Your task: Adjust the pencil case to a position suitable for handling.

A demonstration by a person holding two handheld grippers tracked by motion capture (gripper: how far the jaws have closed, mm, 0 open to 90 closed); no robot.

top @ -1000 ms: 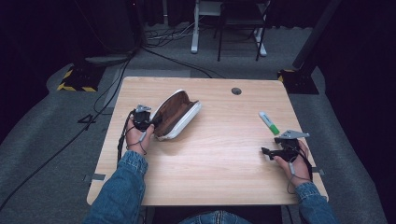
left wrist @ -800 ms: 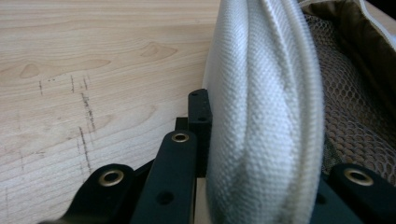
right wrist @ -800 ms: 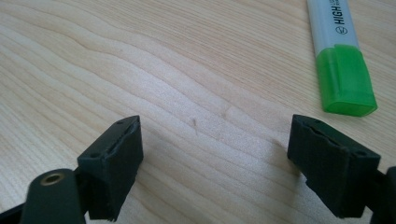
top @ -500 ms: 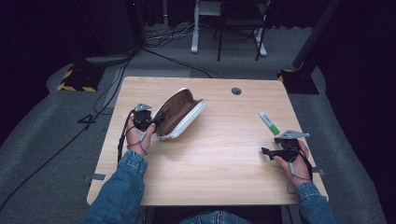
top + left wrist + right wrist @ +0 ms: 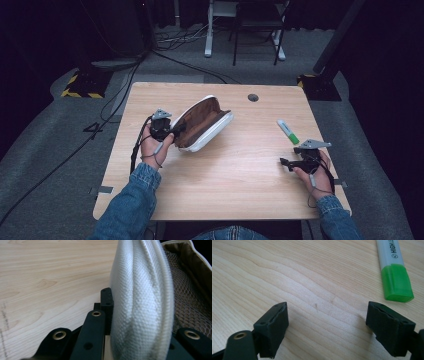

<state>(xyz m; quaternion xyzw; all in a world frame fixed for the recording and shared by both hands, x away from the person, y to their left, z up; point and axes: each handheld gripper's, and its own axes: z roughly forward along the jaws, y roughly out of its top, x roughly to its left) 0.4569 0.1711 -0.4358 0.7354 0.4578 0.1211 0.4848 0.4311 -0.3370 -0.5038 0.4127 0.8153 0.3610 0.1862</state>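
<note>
White canvas case (image 5: pixel 202 125), centre-left of the high view, was clamped at its rim by the left gripper (image 5: pixel 175 131), wrist raised. Right gripper (image 5: pixel 286 162) rested with jaws apart beside the marker (image 5: pixel 288 132), lower right.

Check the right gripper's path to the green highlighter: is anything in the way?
Nothing visible blocks it. The right gripper rests open on the table, and only bare wood lies between its fingers and the highlighter. The pouch sits far off, clamped in the left gripper.
</note>
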